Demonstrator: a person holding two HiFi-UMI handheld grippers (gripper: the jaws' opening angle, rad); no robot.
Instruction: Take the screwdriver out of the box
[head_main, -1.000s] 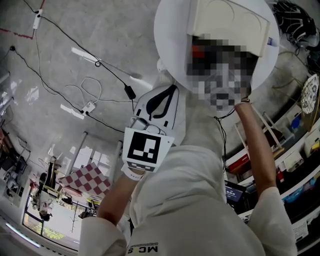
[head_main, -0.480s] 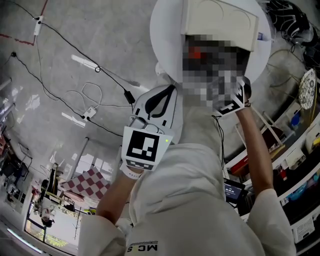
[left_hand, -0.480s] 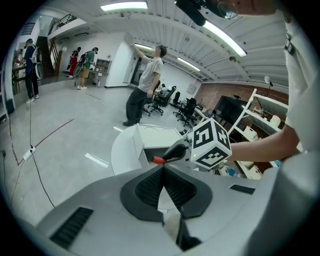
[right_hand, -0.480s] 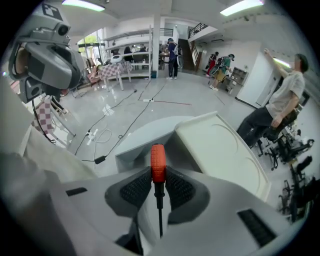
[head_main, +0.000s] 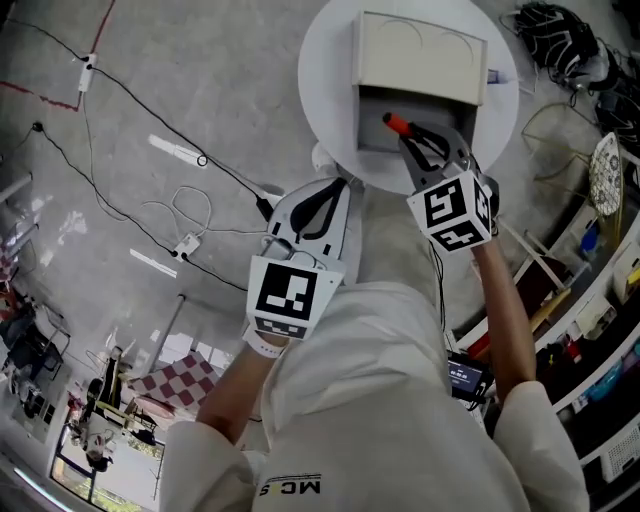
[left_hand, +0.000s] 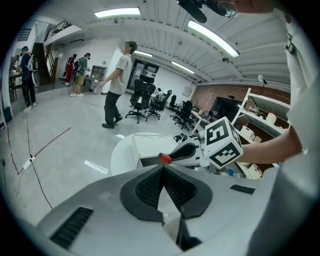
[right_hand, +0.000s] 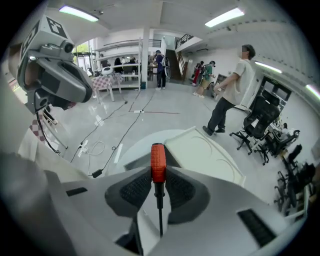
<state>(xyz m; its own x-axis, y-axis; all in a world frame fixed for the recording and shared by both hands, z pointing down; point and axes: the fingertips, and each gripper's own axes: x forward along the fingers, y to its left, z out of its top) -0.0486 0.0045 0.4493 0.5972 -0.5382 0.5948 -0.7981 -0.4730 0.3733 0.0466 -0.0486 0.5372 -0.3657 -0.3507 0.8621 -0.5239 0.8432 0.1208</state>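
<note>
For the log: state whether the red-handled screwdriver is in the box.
Out: red-handled screwdriver clamped in right gripper, above beige box.

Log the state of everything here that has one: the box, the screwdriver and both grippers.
Box: open, dark inside showing.
Screwdriver: clamped by its red handle, held over the opening.
Right gripper: shut on the screwdriver.
Left gripper: shut, empty.
</note>
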